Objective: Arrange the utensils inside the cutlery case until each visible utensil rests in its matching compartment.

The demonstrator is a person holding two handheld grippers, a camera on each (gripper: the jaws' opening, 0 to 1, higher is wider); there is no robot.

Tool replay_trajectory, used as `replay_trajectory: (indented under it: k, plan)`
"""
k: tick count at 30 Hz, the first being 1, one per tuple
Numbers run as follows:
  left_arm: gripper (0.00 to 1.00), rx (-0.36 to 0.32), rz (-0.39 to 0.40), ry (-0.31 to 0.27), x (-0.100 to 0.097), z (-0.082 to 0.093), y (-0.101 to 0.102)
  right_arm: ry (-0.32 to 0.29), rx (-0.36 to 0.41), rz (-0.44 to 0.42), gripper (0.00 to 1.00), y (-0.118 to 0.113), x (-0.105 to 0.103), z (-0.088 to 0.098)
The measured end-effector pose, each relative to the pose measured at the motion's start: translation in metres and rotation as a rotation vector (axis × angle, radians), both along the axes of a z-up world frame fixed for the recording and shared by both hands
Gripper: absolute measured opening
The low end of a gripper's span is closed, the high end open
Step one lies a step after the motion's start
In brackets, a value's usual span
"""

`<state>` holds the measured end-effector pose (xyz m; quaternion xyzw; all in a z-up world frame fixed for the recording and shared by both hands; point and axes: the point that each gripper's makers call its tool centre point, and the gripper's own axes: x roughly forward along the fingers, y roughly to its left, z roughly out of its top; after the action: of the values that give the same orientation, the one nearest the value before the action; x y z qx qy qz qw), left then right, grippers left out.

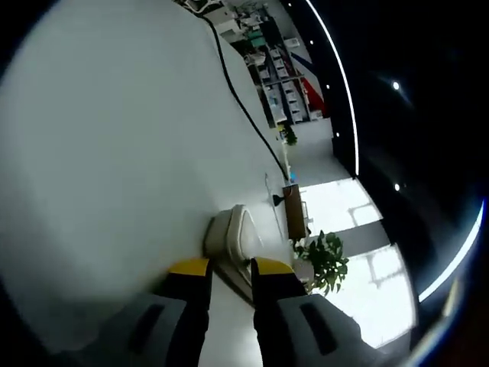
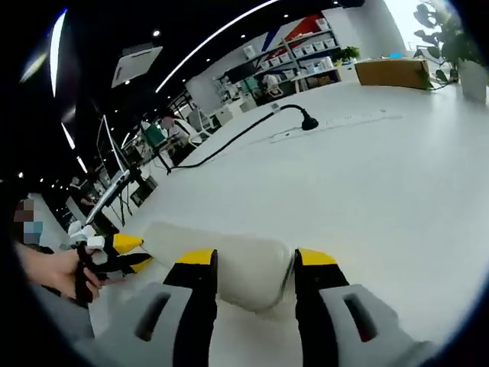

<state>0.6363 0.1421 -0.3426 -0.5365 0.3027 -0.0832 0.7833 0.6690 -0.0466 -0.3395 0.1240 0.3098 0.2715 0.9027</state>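
Note:
A cream, closed cutlery case (image 2: 244, 267) lies on the white table (image 2: 367, 168). My right gripper (image 2: 256, 260) stands open, and the case's near end sits between its yellow-tipped jaws. My left gripper (image 2: 130, 254), held by a person's hand (image 2: 53, 271), meets the case's far end. In the left gripper view the cutlery case (image 1: 229, 229) lies just past the yellow tips of the left gripper (image 1: 231, 266), and a thin edge of the case runs into the narrow gap between the jaws. No utensils can be seen.
A black cable (image 2: 229, 141) runs across the table to a plug near its far side, and the cable (image 1: 241, 107) also crosses the table in the left gripper view. A wooden box (image 2: 393, 73) and a potted plant (image 1: 328, 260) stand at the table's edge. Shelves line the room behind.

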Motion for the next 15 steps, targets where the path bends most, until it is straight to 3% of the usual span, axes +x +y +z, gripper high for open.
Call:
replay_trajectory:
  k: [3,4,8,12,15]
  plan:
    - [0.21,0.043,-0.02,0.007,0.002,0.002,0.004,-0.024,-0.069,0.107,0.48,0.01,-0.004,0.0]
    - [0.22,0.037,-0.014,0.01,0.003,0.002,0.006,-0.013,-0.054,0.089,0.49,0.009,-0.003,0.0]
    - [0.23,-0.095,0.066,0.074,0.007,0.002,0.012,-0.019,-0.028,0.072,0.46,0.007,0.003,-0.003]
    - [0.24,-0.044,0.044,0.038,0.016,0.003,0.011,-0.034,-0.002,0.052,0.44,0.008,0.005,-0.002]
    - [0.21,-0.046,0.028,0.058,0.016,0.0,0.007,-0.011,0.011,0.055,0.41,0.008,0.008,-0.002]
